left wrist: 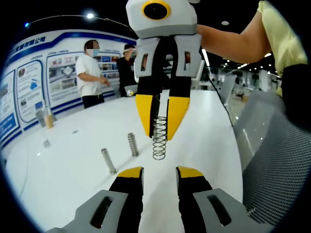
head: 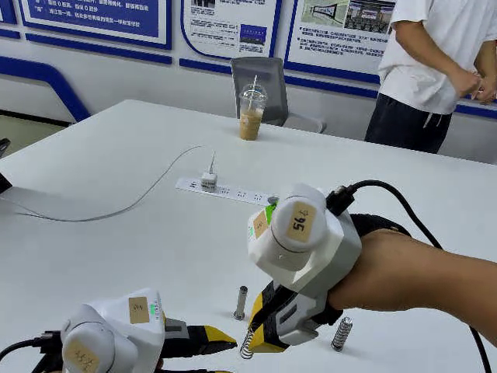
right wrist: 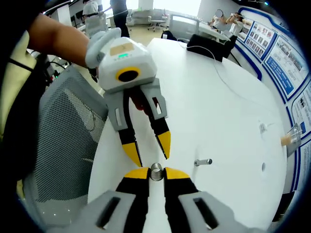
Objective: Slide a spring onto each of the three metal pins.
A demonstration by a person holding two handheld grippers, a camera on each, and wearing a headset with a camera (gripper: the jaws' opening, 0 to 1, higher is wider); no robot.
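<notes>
Left gripper view: jaws of the right gripper [left wrist: 160,130] clamp the silver coil spring [left wrist: 159,144], axis upright; the bare grey metal pin [left wrist: 109,161] stands upright just on its far side; jaws of the left gripper [left wrist: 160,171] stand apart.

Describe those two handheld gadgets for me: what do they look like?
Both are rounded white shells with grey arms; the right claw and left claw are black with yellow tips. Tan stickers with handwritten numbers sit on top, and a black cable trails from each. The person wears a pale yellow sleeve.
</notes>
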